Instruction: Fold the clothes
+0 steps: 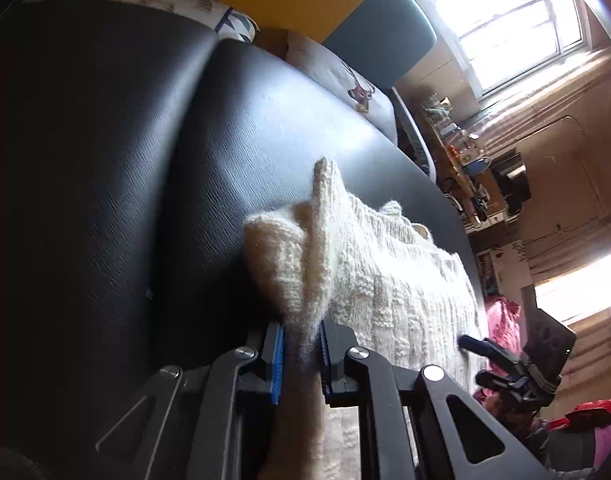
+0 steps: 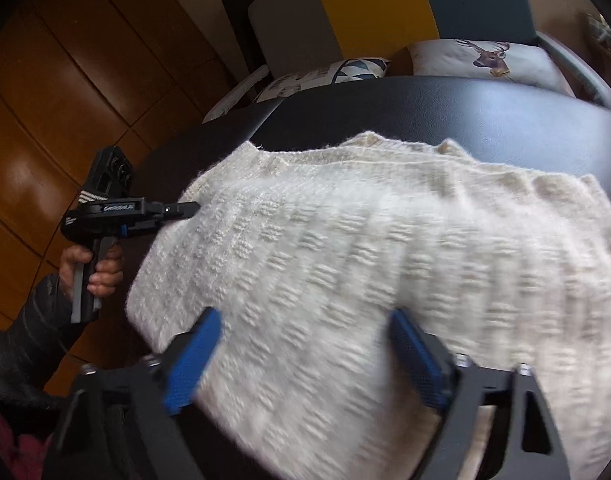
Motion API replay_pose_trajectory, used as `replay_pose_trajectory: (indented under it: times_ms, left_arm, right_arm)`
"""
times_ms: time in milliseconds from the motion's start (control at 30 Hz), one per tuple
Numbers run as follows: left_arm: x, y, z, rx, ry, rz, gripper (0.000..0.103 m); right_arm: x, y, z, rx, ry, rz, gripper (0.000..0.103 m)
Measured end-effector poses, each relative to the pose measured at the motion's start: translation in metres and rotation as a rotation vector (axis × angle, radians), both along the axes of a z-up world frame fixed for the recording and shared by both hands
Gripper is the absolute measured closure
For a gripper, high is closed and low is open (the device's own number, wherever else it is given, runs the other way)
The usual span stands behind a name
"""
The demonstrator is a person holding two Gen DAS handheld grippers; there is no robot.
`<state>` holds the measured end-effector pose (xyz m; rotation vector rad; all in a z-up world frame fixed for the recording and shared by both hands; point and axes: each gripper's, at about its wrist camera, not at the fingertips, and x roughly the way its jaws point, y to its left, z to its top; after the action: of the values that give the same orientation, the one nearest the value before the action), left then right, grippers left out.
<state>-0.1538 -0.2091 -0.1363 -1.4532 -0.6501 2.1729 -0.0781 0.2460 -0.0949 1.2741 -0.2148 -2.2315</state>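
The cream knit sweater [image 2: 345, 248] lies spread on a black padded surface [image 1: 137, 160], which looks like a leather-covered bench or seat, though the fisheye views are too warped to name it for certain. In the right wrist view the sweater's long axis runs side to side across the frame, its far edge scalloped and lying along the black surface, its near edge hanging towards the camera.

The left claw [image 1: 301, 356] is clenched on a bunched corner of the sweater, the knit pinched upright between its blue pads [image 1: 276, 360] and rising in a peak beyond them. Seen from the right wrist view, this same claw [image 2: 185, 210] bites the sweater's left end, held by the person's hand [image 2: 93, 268] at the side of the surface.

The right claw [image 2: 305, 344] stands released, its two blue pads [image 2: 193, 356] wide apart with the sweater's near edge directly between and beyond them; motion blur leaves it unclear whether the pads touch the knit. So the sweater lies straight ahead of the right claw and crosswise to it, the left claw already at one end. The right is the nearer to the free near edge, and closing there would give two grips along the same long axis
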Motion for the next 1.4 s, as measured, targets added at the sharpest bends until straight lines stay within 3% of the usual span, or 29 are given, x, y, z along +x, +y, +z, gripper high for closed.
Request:
replay_pose_trajectory:
  times_ms: [233, 433, 600, 900, 1133, 1400]
  left_arm:
    - [-0.022, -0.032, 0.019, -0.155, 0.016, 0.028, 0.090]
    - [-0.028, -0.042, 0.021, -0.196, 0.006, 0.004, 0.090]
    - [-0.030, -0.034, 0.023, -0.120, 0.003, 0.018, 0.090]
    - [0.008, -0.045, 0.051, 0.308, 0.031, 0.170, 0.091]
    - [0.018, -0.016, 0.082, 0.396, 0.056, 0.236, 0.091]
    - [0.016, 0.054, 0.133, 0.370, 0.083, 0.215, 0.091]
  right_arm:
    - [-0.003, 0.050, 0.019, 0.156, 0.007, 0.016, 0.031]
    - [-0.024, 0.048, 0.011, 0.253, -0.034, 0.147, 0.032]
    - [-0.036, 0.049, -0.020, 0.397, -0.131, 0.247, 0.032]
    - [-0.023, 0.057, -0.032, 0.357, -0.106, 0.171, 0.024]
    - [-0.012, 0.063, -0.034, 0.317, -0.088, 0.098, 0.020]
    - [-0.001, 0.063, -0.035, 0.269, -0.071, 0.036, 0.016]
